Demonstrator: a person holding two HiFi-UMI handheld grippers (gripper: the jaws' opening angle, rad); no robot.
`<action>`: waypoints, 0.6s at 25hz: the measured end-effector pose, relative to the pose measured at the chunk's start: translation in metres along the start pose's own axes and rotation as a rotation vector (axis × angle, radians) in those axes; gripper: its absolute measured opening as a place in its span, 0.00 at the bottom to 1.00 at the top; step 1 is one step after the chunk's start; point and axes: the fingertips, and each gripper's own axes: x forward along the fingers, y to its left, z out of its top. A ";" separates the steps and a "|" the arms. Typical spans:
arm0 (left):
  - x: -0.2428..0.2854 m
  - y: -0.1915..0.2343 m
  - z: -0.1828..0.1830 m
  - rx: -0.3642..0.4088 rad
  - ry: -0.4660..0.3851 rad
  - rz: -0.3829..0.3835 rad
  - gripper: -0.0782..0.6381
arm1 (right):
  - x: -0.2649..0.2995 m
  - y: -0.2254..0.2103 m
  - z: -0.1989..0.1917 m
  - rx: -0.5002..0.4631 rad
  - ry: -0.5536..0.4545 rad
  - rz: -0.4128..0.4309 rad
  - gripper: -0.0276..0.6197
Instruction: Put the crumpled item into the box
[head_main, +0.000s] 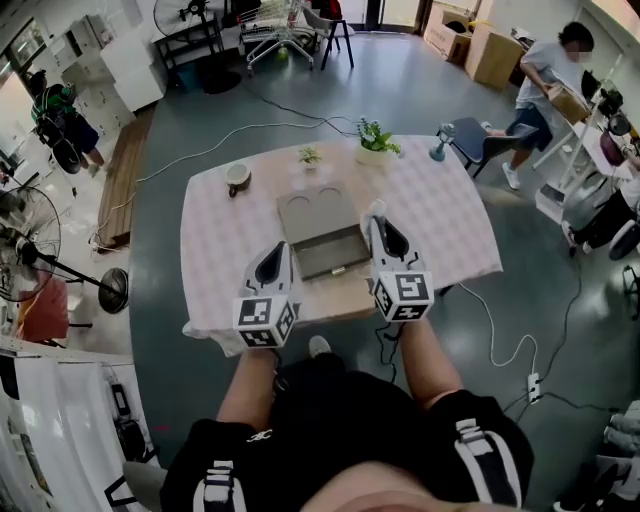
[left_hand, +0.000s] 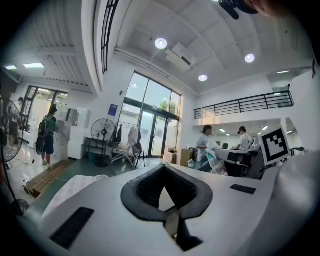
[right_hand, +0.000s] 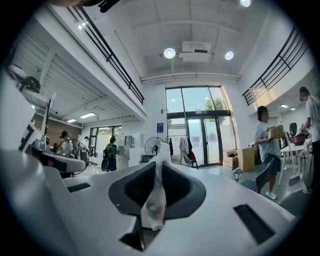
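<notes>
A white crumpled item (right_hand: 156, 192) is pinched between the jaws of my right gripper (right_hand: 159, 162), and its top pokes out past the tips. In the head view that right gripper (head_main: 377, 217) hangs over the table by the right side of the open grey box (head_main: 298, 256), with the crumpled item (head_main: 375, 208) at its tip. The box's lid (head_main: 318, 212) lies folded back behind the tray. My left gripper (head_main: 276, 252) is at the box's left side, near the table's front edge. In the left gripper view, that gripper (left_hand: 164, 167) has its tips together and nothing between them.
The table (head_main: 440, 215) wears a pale checked cloth. At its far side stand a cup (head_main: 238, 177), a small plant (head_main: 309, 156), a bigger potted plant (head_main: 377, 142) and a little lamp (head_main: 443, 143). A person (head_main: 545, 85) stands at the back right; cables cross the floor.
</notes>
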 end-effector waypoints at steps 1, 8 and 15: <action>0.012 0.007 0.004 -0.001 -0.001 0.000 0.11 | 0.015 -0.002 0.001 -0.002 0.000 0.005 0.10; 0.075 0.039 0.023 0.003 -0.011 0.004 0.11 | 0.090 -0.011 0.007 -0.015 0.003 0.038 0.10; 0.094 0.053 0.037 0.007 -0.012 0.039 0.11 | 0.118 -0.017 0.009 0.008 0.011 0.066 0.10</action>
